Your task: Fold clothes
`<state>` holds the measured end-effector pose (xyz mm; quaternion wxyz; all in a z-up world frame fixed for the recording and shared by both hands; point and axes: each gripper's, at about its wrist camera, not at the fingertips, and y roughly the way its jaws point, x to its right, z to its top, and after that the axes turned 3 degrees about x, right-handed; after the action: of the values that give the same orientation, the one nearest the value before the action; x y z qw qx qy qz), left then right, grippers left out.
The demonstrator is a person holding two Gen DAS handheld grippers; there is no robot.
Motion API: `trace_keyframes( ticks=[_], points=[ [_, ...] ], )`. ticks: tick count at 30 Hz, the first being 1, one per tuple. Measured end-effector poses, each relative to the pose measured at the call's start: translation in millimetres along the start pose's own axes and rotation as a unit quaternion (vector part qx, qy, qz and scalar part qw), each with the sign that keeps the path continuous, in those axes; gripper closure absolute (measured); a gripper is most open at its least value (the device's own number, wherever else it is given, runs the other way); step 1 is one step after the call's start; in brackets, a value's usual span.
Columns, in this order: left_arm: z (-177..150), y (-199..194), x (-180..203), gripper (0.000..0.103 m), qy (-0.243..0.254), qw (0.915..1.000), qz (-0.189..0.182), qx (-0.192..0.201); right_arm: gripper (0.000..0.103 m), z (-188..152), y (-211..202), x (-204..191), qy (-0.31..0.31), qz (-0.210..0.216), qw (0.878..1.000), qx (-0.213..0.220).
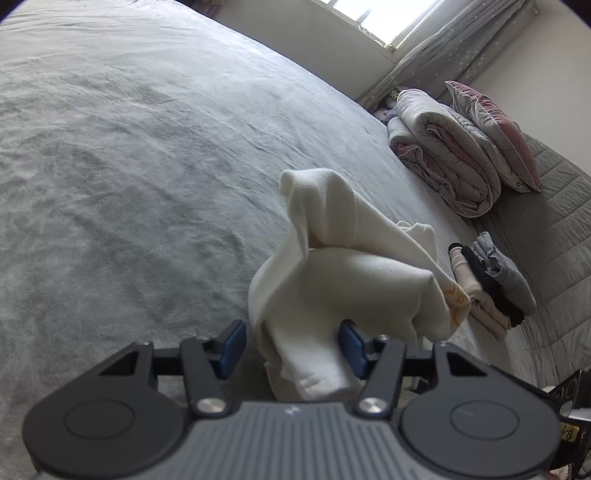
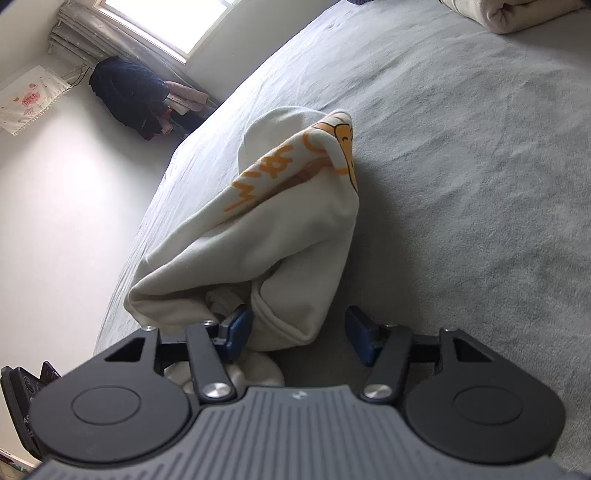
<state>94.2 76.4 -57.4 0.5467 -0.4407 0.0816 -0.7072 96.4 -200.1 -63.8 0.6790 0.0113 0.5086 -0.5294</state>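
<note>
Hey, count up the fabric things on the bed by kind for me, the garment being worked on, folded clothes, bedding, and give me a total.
Cream garment with orange print, bunched, lying between the grippers: 1
Stack of folded clothes: 1
Rolled quilt: 1
Pillow: 1
Folded beige blanket: 1
Total: 5

From the left wrist view, wide bare bed (image 1: 129,166) is seen from nine to twelve o'clock, where a claw could be passed freely. The way straight ahead is blocked by the bunched cream garment (image 1: 332,273), which is draped between the pads of the left claw (image 1: 291,349). At two o'clock the far edge is taken up by a rolled quilt (image 1: 443,162) and a pillow (image 1: 495,140); at three o'clock a small stack of folded clothes (image 1: 491,284) is found. From the right wrist view, open bed is seen from one to three o'clock, and the garment rises at eleven to twelve o'clock ahead of the right claw (image 2: 299,338).
</note>
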Motion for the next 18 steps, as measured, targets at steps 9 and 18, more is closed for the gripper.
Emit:
trace_keyframes(
  ticks=[9,18],
  points=[
    [16.6,-8.8,5.8,0.091,0.000,0.9990,0.012,0.043,0.090,2.1,-18.9,-9.0,-0.008,0.036,0.999,0.019],
    [38.5,-27.4,8.3,0.093,0.014,0.9930,0.045,0.108,0.093,15.4,-61.8,-21.9,-0.023,0.077,0.995,0.058]
  ],
)
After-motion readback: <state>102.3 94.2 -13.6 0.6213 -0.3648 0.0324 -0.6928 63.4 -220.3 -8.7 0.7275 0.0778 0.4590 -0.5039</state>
